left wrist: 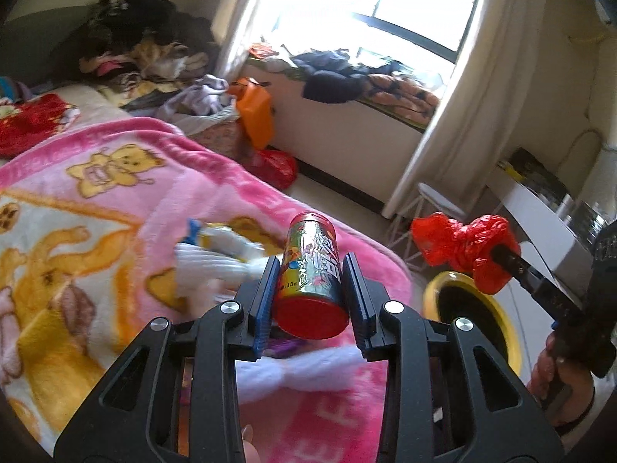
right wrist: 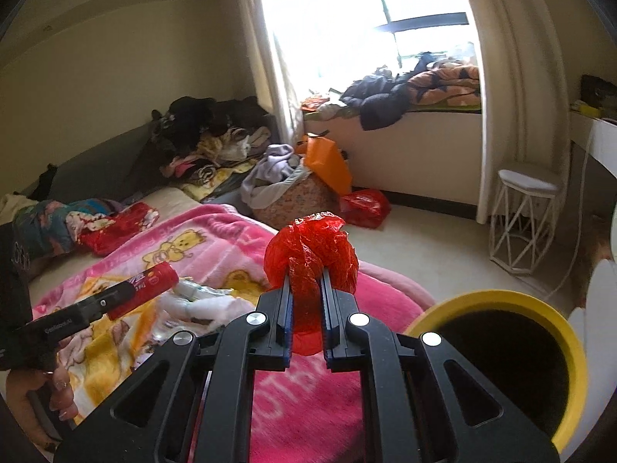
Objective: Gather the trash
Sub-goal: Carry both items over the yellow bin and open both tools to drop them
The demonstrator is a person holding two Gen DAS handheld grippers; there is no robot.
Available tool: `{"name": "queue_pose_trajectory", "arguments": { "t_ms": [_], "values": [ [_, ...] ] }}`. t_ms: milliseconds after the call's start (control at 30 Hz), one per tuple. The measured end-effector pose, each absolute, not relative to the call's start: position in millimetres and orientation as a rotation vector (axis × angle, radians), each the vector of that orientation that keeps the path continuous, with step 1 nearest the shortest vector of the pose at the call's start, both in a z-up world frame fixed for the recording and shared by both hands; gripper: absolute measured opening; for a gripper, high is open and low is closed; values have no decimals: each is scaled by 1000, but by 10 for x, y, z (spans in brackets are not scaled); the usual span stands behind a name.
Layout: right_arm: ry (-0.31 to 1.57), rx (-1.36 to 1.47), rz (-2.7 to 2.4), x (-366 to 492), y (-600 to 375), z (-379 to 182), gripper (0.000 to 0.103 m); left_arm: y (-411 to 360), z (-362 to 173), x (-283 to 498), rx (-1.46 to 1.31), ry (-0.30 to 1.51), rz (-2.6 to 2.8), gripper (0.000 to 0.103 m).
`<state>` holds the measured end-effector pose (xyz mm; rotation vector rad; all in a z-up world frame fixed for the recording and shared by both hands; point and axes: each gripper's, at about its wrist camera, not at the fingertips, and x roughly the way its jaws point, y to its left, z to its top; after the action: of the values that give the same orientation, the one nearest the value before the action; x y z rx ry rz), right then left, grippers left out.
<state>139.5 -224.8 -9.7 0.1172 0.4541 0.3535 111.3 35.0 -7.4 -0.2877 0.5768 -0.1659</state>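
My left gripper is shut on a red snack canister with a colourful label, its blue pads pressing both sides above the pink blanket. My right gripper is shut on a crumpled red plastic bag. A yellow-rimmed bin with a dark inside stands low on the right, beside the bed. The left wrist view also shows the red plastic bag in the right gripper over the bin. The right wrist view shows the canister at its left.
White crumpled wrappers lie on the blanket. A white wire stool stands on the floor to the right. A laundry basket, an orange bag and a red bag sit by the window seat. Clothes are piled on the bed's far end.
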Motion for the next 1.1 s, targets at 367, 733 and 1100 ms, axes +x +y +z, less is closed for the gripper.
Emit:
{"name": "queue_pose_trajectory", "arguments": {
  "t_ms": [367, 733, 1100],
  "values": [
    [469, 155, 250, 1128, -2768, -179, 11, -250, -92, 1138, -240, 593, -282, 27],
    [494, 209, 160, 1023, -3191, -323, 11, -709, -71, 1174, -183, 602, -361, 27],
    [517, 258, 106, 997, -3499, -446, 11, -1121, -126, 1234, -128, 624, -419, 27]
  ]
}}
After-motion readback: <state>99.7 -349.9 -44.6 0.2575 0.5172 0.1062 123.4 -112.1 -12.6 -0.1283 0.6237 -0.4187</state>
